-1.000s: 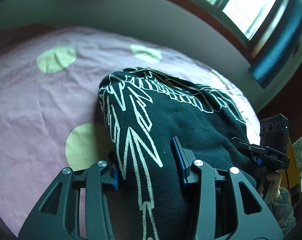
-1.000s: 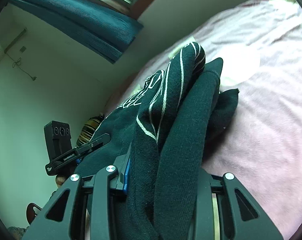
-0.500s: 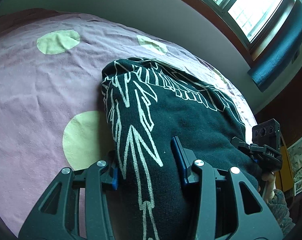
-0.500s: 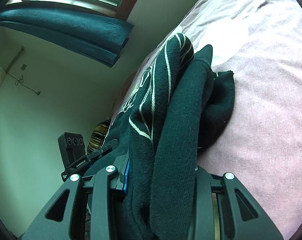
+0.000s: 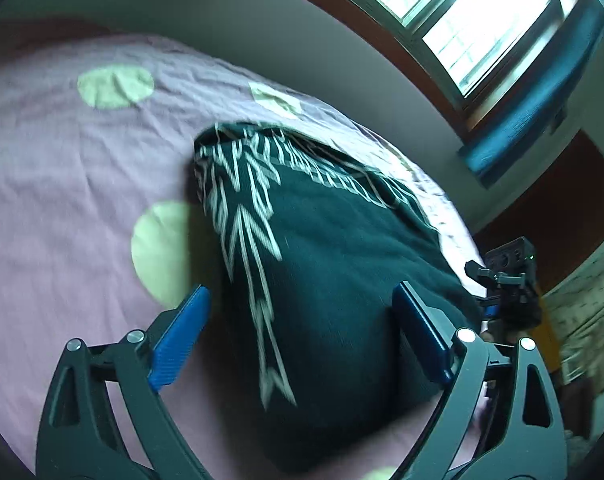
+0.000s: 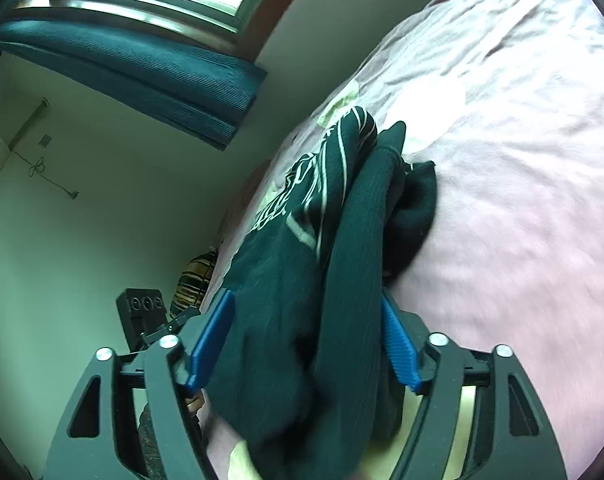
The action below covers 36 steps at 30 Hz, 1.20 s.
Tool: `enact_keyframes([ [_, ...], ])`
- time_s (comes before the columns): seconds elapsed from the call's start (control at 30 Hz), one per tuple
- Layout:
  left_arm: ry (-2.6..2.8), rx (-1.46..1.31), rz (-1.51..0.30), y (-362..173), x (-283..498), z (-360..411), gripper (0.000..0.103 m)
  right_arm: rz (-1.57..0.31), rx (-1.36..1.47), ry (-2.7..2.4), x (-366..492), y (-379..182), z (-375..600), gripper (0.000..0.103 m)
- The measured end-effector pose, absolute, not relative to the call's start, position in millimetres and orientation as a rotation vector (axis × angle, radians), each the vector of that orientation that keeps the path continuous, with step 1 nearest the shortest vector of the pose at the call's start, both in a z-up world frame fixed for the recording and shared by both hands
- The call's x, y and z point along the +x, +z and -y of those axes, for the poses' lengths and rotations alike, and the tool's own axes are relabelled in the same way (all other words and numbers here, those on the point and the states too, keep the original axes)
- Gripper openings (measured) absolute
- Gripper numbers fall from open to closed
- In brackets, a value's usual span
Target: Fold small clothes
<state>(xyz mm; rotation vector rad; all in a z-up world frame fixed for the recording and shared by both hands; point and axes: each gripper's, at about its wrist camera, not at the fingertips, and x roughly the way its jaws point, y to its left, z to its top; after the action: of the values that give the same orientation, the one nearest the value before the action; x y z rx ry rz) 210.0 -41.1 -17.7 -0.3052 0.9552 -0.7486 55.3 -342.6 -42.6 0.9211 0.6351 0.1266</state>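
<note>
Lying folded at centre frame on the pink bedsheet [image 5: 62, 200]: dark green garment [image 5: 334, 272] with white line print. Standing wide apart around its near edge, blue pads clear of the cloth: left claw [image 5: 302, 320]. Straddling the bunched folds at lower centre of the right wrist view, pads spread and beside the fabric: right claw [image 6: 306, 344]. Showing at upper right: bright window [image 5: 482, 12].

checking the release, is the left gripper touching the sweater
Cannot tell. Left wrist view: left gripper open, sweater clear of the left pad but meeting the right pad's edge.
</note>
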Motion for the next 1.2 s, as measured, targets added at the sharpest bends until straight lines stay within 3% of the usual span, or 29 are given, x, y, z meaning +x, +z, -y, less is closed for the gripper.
enact_keyframes([
  [0.27,-0.781,-0.444,-0.992,-27,191,35,0.095,-0.721,0.969,0.096,40,-68,326,0.076],
  [0.4,-0.755,-0.315,-0.951,-24,178,48,0.098,-0.706,0.974,0.122,48,-76,324,0.076],
  [0.43,-0.75,-0.301,-0.954,-27,178,50,0.099,-0.712,0.977,0.138,53,-78,324,0.074],
  [0.47,-0.756,-0.307,-0.957,-30,178,51,0.099,-0.721,0.97,0.138,56,-79,323,0.063],
  [0.57,-0.771,-0.369,-0.973,-43,187,48,0.097,-0.746,0.988,0.149,60,-85,323,0.043],
  [0.63,-0.764,-0.358,-0.957,-43,185,48,0.089,-0.743,1.021,0.174,60,-88,324,0.039],
  [0.8,-0.758,-0.324,-0.922,-28,176,47,0.08,-0.703,1.062,0.218,56,-82,325,0.034],
  [1.2,-0.753,-0.293,-0.93,-23,129,41,0.078,-0.699,1.092,0.252,35,-78,310,0.033],
])
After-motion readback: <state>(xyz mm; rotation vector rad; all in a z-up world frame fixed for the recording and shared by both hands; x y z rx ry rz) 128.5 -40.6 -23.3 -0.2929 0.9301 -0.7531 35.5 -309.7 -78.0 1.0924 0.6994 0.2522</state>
